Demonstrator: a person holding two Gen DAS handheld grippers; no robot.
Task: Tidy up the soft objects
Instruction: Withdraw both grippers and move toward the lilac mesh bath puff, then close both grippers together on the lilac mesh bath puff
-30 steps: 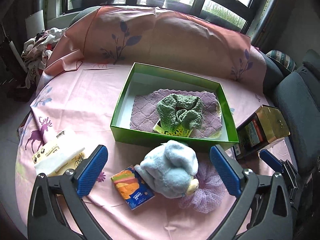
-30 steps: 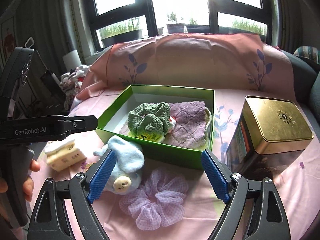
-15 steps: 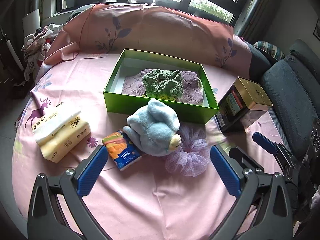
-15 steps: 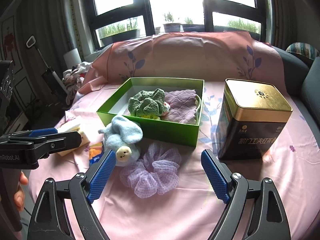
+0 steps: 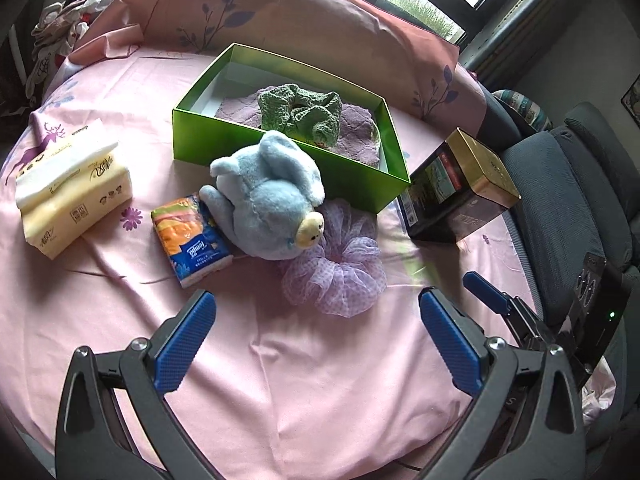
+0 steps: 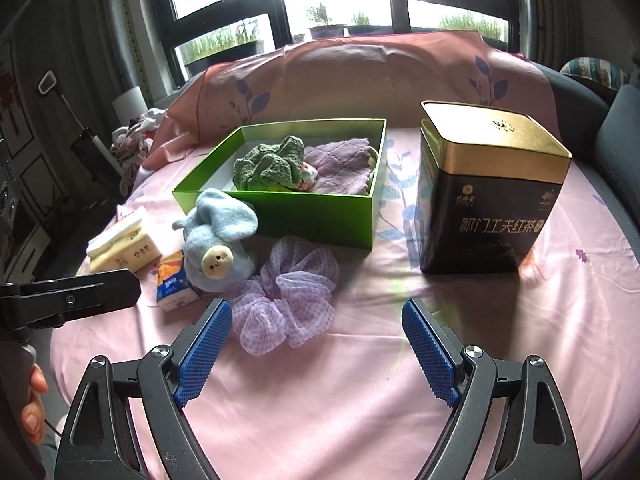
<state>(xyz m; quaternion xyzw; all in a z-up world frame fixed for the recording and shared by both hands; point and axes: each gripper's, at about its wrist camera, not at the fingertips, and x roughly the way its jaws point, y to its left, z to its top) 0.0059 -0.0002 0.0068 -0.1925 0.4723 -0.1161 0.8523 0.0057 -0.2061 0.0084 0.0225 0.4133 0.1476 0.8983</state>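
Lilac mesh, the scrunchie (image 6: 290,292) lay just ahead of the right gripper (image 6: 316,344), toward eleven o'clock, touching the plush toy (image 6: 218,240) outside the green box (image 6: 320,216). Both grippers gaped empty, the left gripper (image 5: 316,344) included. Likely featherlight and squashy; pinch a bunched ruffle.

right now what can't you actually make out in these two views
- Green box floor: left wrist view, covered by the purple cloth and green knit.
- Small item beside the knit: right wrist view, mostly buried.
- Plush toy underside: both views, hidden by its own body.
- Tea tin contents: lid closed.
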